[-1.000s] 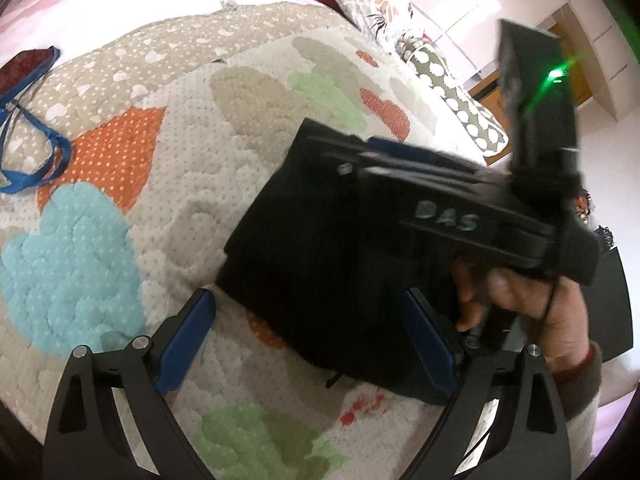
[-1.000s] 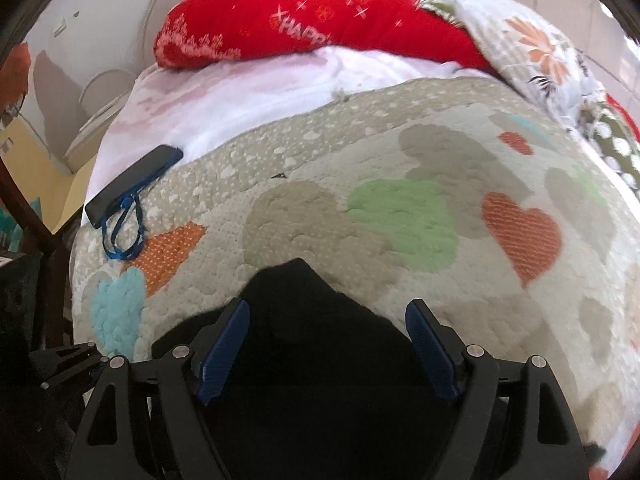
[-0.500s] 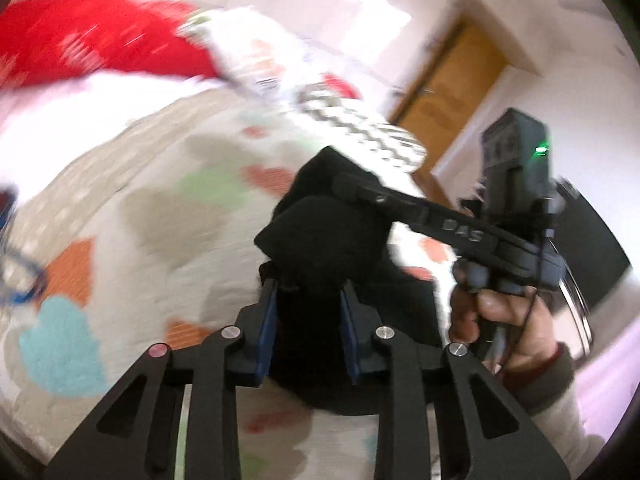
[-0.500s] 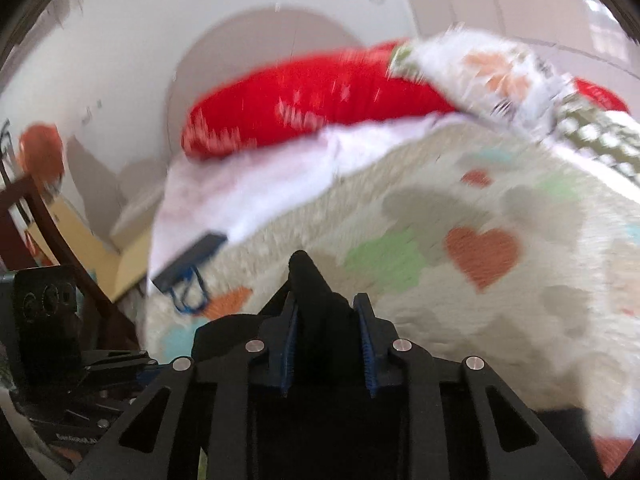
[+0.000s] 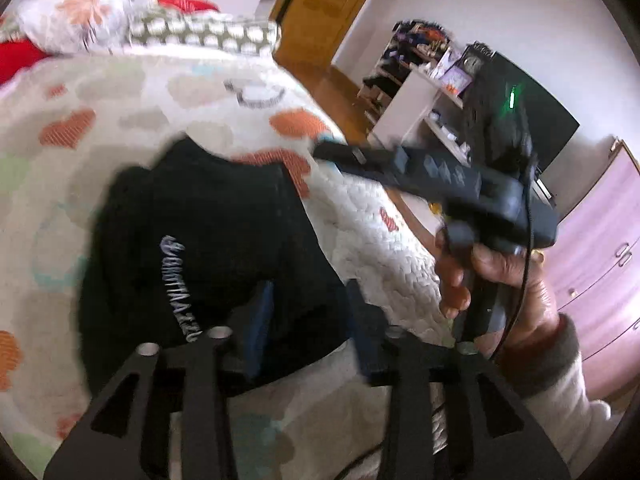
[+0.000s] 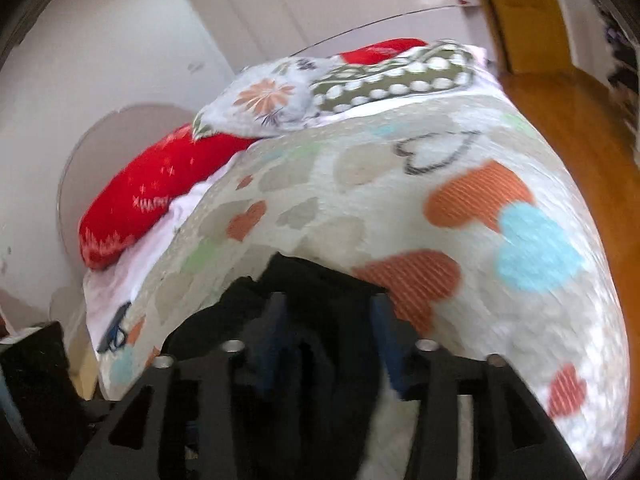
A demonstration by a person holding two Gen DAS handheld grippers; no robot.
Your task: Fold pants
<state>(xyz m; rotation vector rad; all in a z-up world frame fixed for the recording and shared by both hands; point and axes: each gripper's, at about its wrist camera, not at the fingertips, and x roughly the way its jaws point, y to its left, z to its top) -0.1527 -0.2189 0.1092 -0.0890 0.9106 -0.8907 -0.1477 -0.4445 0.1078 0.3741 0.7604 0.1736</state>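
The black pants (image 5: pixel 208 240) with white lettering lie bunched on the heart-patterned quilt (image 5: pixel 140 104). My left gripper (image 5: pixel 306 328) is shut on the near edge of the pants. In the right wrist view the pants (image 6: pixel 316 280) fill the space between the blue pads, and my right gripper (image 6: pixel 328 344) is shut on a fold of them. The right gripper also shows in the left wrist view (image 5: pixel 344 156), held in a hand, its tips at the pants' far right edge. Both views are blurred by motion.
A red pillow (image 6: pixel 148 196), a floral pillow (image 6: pixel 260 108) and a dotted pillow (image 6: pixel 400 80) lie at the head of the bed. A dark pouch with a blue strap (image 6: pixel 114 332) sits at the left edge. A wooden door (image 5: pixel 320 8) and shelves (image 5: pixel 420 92) stand beyond the bed.
Both grippers have gone from wide open to shut on the pants. Both have since swung to the right with the cloth; the lettering now faces up.
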